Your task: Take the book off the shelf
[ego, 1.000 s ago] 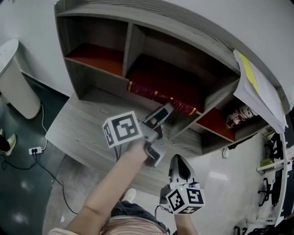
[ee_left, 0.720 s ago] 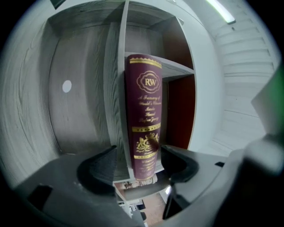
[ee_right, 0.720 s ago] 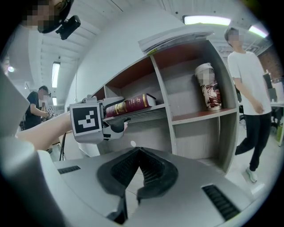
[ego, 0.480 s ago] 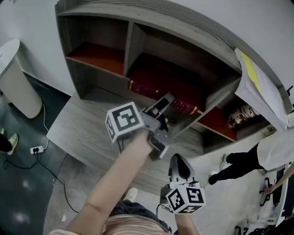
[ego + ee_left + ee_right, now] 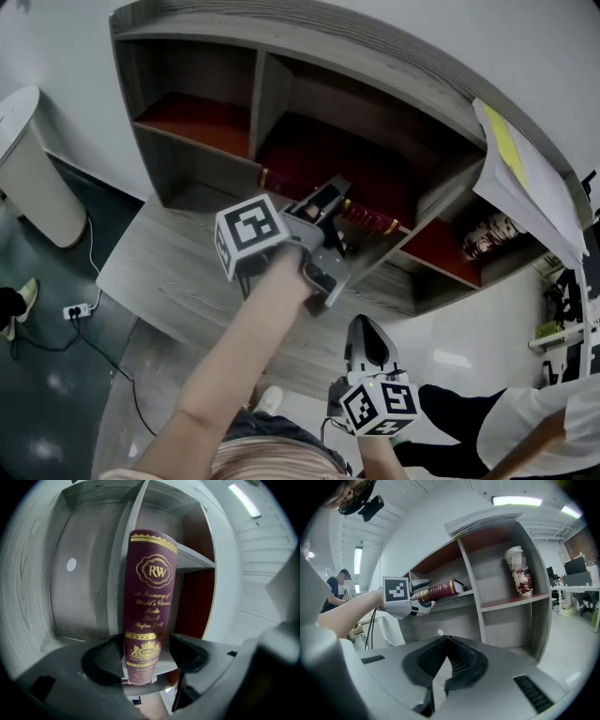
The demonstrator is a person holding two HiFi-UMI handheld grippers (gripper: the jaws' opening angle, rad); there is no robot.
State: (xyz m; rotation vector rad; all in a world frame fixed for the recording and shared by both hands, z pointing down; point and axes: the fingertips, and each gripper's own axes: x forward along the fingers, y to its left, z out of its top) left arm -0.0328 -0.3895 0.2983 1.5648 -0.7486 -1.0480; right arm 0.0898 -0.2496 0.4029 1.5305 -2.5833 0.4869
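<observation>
A maroon book (image 5: 371, 217) with gold lettering lies flat at the front of the shelf's (image 5: 268, 89) middle compartment. My left gripper (image 5: 329, 201) reaches up to its spine. In the left gripper view the book (image 5: 150, 592) runs down between the two dark jaws, touching one, with a thin gap to the other; the gripper (image 5: 147, 651) is open around the book's near end. The right gripper view shows that gripper (image 5: 415, 597) at the book's (image 5: 439, 589) outer end. My right gripper (image 5: 367, 336) hangs low by my body, jaws together and empty (image 5: 447, 642).
A printed cup (image 5: 488, 235) stands in the right compartment. Loose papers (image 5: 521, 178) overhang the shelf's top at the right. A grey wooden desk surface (image 5: 173, 272) lies below the shelf, a white bin (image 5: 28, 159) at the left. A person (image 5: 511, 427) stands at the lower right.
My left gripper has moved up and forward, so the book's end now sits between its jaws. The book has not shifted. A person walked through the lower right.
</observation>
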